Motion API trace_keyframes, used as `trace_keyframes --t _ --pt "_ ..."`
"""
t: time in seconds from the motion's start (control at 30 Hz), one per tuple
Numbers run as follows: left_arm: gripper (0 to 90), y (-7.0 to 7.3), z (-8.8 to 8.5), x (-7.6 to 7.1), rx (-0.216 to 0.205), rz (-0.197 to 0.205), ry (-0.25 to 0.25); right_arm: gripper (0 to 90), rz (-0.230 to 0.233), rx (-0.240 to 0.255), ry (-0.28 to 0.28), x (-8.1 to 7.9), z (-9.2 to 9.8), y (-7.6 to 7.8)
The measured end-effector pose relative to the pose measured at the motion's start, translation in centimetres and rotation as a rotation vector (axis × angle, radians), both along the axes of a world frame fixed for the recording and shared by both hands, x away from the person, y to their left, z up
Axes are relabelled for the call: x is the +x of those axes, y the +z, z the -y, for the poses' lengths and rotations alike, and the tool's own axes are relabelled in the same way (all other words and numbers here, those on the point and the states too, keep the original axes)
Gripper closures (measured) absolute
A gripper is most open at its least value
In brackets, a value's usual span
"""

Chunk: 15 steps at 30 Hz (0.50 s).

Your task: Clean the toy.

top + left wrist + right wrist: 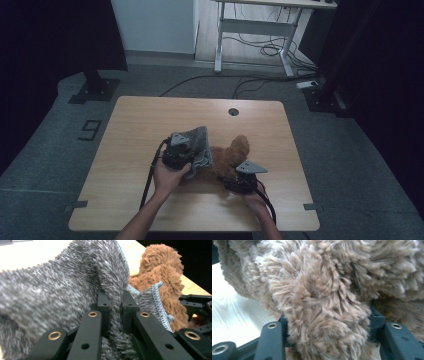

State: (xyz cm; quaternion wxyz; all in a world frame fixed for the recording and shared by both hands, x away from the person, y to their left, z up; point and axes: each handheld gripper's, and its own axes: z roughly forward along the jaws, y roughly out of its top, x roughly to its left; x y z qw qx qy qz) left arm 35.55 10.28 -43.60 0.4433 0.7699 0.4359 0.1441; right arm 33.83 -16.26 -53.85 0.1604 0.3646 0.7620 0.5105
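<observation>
Handling judgement: the grey fleece cloth (62, 285) and the brown plush toy (231, 155) look light, soft and limp, so each is best taken by a gathered fold or a thick limb. Left gripper (113, 302) is clamped shut on a pinched fold of the cloth, which drapes over the toy's 9 o'clock side near the centre of the table (140, 120). Right gripper (325, 340), at the toy's 5 o'clock, holds a thick furry part of it between its jaws.

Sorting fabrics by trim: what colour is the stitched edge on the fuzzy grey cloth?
Light blue stitched edge on the fuzzy grey cloth, clearest in the left gripper view.
</observation>
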Motion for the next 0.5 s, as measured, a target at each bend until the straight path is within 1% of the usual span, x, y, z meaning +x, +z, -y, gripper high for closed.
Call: trace_keyframes --t 0.13,0.2,0.27,0.3,0.33,0.37,0.4,0.43,0.5 --pt "80.6 -0.1 -2.1 -0.9 -0.035 0.01 0.008 43.9 0.0 0.001 -0.003 0.0 0.0 0.0" --pt "80.4 -0.2 -3.3 -1.2 -0.052 0.011 0.024 43.9 -0.001 0.004 -0.005 0.1 0.0 0.0" --pt "80.0 -0.4 -4.6 -1.5 -0.054 0.01 0.048 43.9 -0.005 0.008 -0.007 0.1 0.0 0.0" --pt "79.9 -0.8 -5.5 -1.6 -0.046 -0.001 0.069 43.9 -0.008 0.012 -0.009 0.1 0.1 0.0" --pt "79.9 -1.3 -6.3 -1.6 -0.045 -0.018 0.078 43.9 -0.013 0.02 -0.011 0.2 0.2 -0.1" --pt "79.7 -1.7 -6.9 -1.6 -0.06 -0.032 0.083 43.9 -0.016 0.026 -0.011 0.2 0.3 -0.1" --pt "79.4 -2.2 -7.7 -1.6 -0.085 -0.051 0.09 43.9 -0.018 0.029 -0.009 0.2 0.3 -0.1" --pt "79.3 -2.7 -8.5 -1.7 -0.091 -0.064 0.105 43.9 -0.014 0.026 -0.008 0.2 0.3 -0.1" --pt "79.3 -3.4 -9.6 -1.9 -0.082 -0.078 0.129 43.8 -0.011 0.024 -0.009 0.2 0.3 -0.1"
